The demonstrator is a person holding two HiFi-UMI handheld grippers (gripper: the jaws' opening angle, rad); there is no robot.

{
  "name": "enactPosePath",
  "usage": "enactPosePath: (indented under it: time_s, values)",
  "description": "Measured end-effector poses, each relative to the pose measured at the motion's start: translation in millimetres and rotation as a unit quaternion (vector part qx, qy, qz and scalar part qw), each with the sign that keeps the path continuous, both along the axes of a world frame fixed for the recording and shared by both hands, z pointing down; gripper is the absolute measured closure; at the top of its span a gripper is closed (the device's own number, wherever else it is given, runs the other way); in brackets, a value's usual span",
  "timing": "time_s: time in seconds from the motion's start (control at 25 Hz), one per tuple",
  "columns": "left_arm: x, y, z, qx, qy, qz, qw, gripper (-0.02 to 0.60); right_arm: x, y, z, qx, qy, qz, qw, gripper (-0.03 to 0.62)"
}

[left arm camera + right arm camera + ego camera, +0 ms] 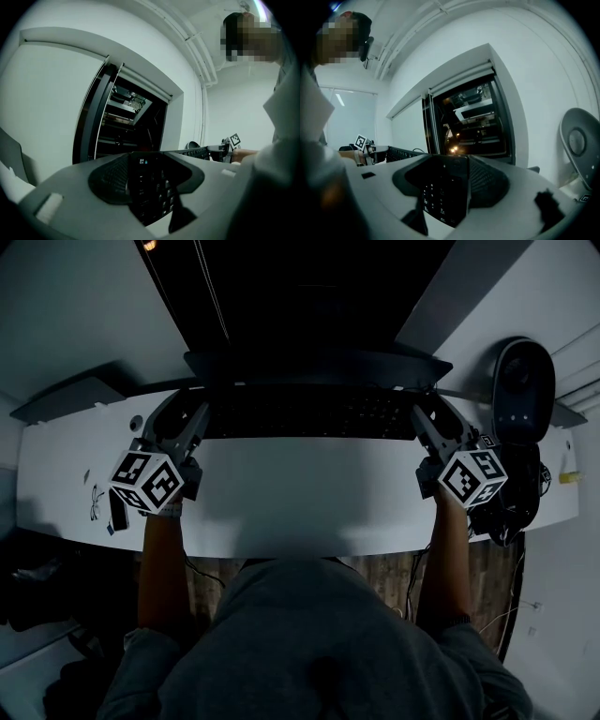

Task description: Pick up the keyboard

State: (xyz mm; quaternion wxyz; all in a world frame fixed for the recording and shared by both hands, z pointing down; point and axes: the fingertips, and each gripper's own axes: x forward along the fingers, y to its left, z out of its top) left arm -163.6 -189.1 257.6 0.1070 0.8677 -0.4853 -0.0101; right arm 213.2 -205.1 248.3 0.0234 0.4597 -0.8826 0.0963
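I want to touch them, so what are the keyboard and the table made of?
The keyboard looks like black matte plastic: dull, moulded keys with pale printed marks. The table looks smooth and plain white with no grain, probably laminate or painted board; I can't tell which.

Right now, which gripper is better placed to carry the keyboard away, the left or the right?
Neither alone: the left gripper clamps the left end of the keyboard, and the right gripper clamps its right end, so they are evenly placed. Carrying with one would probably tilt it, so use both.
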Motion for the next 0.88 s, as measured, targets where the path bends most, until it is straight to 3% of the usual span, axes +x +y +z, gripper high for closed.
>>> enactPosePath:
  time_s: [0.88]
  values:
    - [0.1,-0.4,-2.5,0.004,0.001,-0.002,1.0000,0.373,0.1,-0.3,-7.7,0.009,0.003,0.000,1.000,0.349]
